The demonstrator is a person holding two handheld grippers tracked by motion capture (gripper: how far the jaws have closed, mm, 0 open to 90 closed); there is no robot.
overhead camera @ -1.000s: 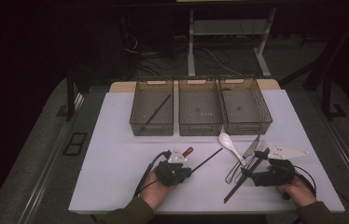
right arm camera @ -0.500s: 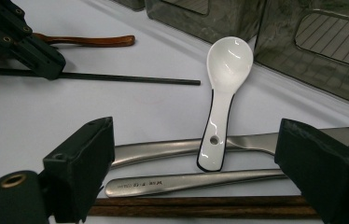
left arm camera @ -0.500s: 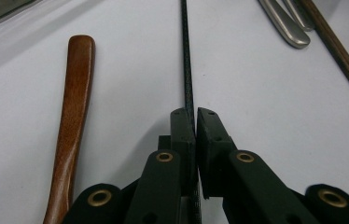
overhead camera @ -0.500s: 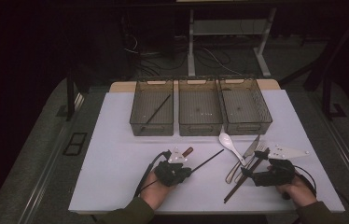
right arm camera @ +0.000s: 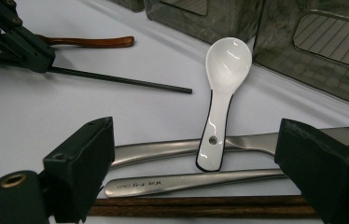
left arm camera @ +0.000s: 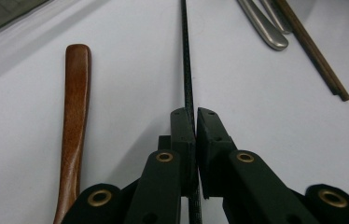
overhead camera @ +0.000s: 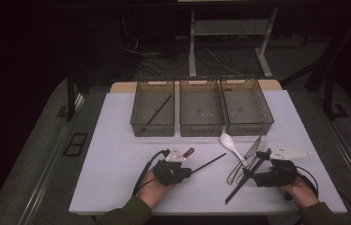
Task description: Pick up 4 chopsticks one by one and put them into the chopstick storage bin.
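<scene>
White table (overhead camera: 117,154), three bins at 12 o'clock. Left hand-held gripper (left arm camera: 195,122) clamped on black chopstick (left arm camera: 186,60); right hand-held gripper (right arm camera: 196,154) jaws apart. Risk: thin stick pivots, slips on lift.

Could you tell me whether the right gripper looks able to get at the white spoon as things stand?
Probably yes. The right gripper stands open and holds nothing, and the white spoon lies just ahead of it, its handle resting across the metal cutlery. Nothing covers the spoon; the left gripper is shut on the black chopstick, well aside.
</scene>
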